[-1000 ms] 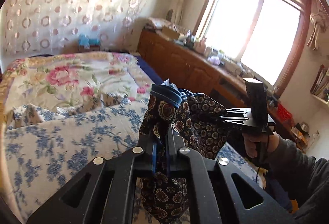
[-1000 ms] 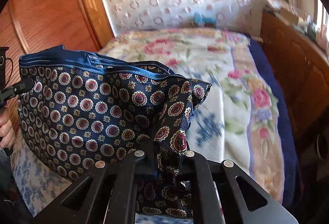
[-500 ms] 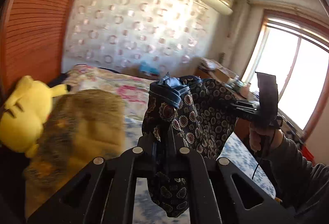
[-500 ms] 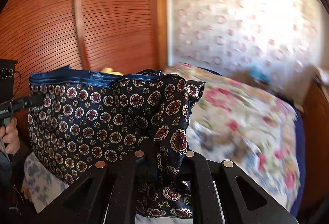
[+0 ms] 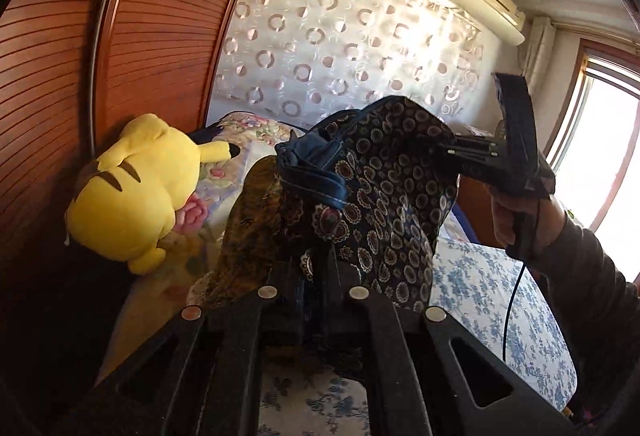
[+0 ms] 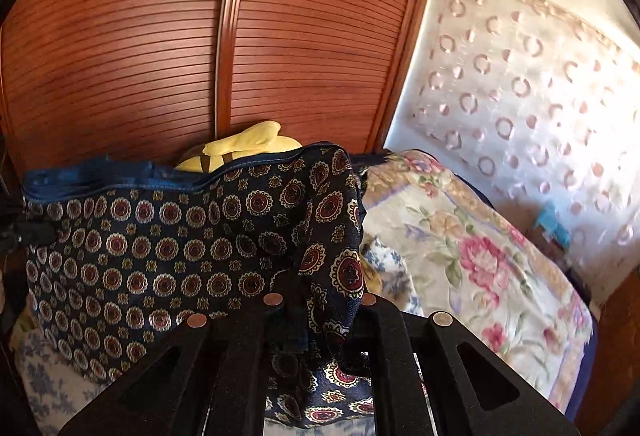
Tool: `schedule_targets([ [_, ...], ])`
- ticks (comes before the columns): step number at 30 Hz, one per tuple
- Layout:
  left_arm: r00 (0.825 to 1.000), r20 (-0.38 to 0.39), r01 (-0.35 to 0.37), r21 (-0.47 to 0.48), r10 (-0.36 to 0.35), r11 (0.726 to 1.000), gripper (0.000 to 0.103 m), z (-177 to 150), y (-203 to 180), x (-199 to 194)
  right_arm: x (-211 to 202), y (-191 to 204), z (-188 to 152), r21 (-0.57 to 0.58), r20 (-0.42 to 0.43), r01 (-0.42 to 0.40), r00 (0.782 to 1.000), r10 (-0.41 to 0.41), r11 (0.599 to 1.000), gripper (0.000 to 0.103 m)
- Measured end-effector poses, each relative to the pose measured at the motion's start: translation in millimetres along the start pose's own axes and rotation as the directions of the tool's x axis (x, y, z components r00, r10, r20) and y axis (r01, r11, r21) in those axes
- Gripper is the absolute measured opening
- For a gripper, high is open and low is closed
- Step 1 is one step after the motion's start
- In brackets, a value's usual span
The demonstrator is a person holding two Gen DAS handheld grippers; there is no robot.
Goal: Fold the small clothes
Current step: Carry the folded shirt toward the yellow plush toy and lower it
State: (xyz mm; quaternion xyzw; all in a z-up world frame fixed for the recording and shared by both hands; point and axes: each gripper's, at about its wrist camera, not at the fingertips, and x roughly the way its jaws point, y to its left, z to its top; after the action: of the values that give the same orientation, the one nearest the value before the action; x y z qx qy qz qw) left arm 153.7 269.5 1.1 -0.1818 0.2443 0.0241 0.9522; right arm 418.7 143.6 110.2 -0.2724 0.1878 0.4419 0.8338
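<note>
My left claw [image 5: 312, 300] is pinched tight on the shorts [image 5: 384, 203], its jaws nearly together with a bunch of the dark patterned cloth and the blue waistband [image 5: 316, 171] squeezed between them. My right claw [image 6: 320, 320] is clamped just as narrowly on the other end of the same shorts [image 6: 168, 256], cloth gathered thick in the jaws and spilling out below them. From the left camera I see the right claw [image 5: 448, 151] side-on, biting the far top corner, my right hand [image 5: 516, 220] around its grip and a dark sleeve [image 5: 588, 280] behind it. The shorts hang stretched between the two claws, waistband uppermost, lifted above the bed [image 5: 480, 288]; their lower edge sits close over the blue-flowered sheet [image 6: 44, 376], and I cannot tell whether it touches. Past the shorts a flowered quilt [image 6: 472, 260] covers the far part of the bed. A yellow plush [image 5: 136, 195] leans by a slatted wooden wardrobe [image 6: 160, 47], and something brown and mottled [image 5: 252, 232] lies between the plush and the shorts. The far wall [image 5: 340, 47] bears ring patterns, with an air conditioner [image 5: 484, 3] high up and a bright window [image 5: 600, 147] at the right.
</note>
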Motion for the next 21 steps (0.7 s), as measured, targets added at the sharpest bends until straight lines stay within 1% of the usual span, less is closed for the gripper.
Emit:
schedule_targets([
  [3,0.999,-0.017,-0.029,-0.005,0.029,1.000,0.007,-4.9,4.8,3.8,8.3,6.6,5.1,-0.023,-0.004,0.009,1.000,-0.009,1.000,0.005],
  [5,0.999,-0.026,-0.025,-0.019,0.024,1.000,0.007,-8.1,6.9,9.3,14.4,11.4,13.2,-0.033,-0.002,0.016,1.000,-0.016,0.999,0.004],
  [8,0.999,-0.026,-0.037,-0.013,0.036,0.999,0.007,-11.5,4.9,6.9,25.9,19.2,23.9,-0.053,-0.009,0.014,1.000,-0.014,0.998,0.004],
  [10,0.999,-0.027,-0.039,-0.014,0.039,0.999,0.007,-12.2,6.9,4.9,31.5,21.8,22.4,-0.071,-0.020,0.015,1.000,-0.016,0.997,0.004],
  [15,0.998,-0.018,-0.053,-0.033,0.052,0.998,0.007,-15.0,10.7,-2.0,47.7,25.9,29.4,-0.073,-0.038,-0.004,0.999,0.001,0.997,0.004],
  [19,0.997,-0.004,-0.072,-0.065,0.072,0.995,0.007,-26.8,11.5,-6.5,57.8,34.1,40.1,-0.097,-0.046,-0.020,0.999,0.016,0.995,0.004],
  [21,0.996,-0.003,-0.094,-0.081,0.094,0.992,0.007,-34.3,11.1,-7.4,68.4,36.4,45.3,-0.090,-0.078,-0.029,0.997,0.022,0.996,0.005],
])
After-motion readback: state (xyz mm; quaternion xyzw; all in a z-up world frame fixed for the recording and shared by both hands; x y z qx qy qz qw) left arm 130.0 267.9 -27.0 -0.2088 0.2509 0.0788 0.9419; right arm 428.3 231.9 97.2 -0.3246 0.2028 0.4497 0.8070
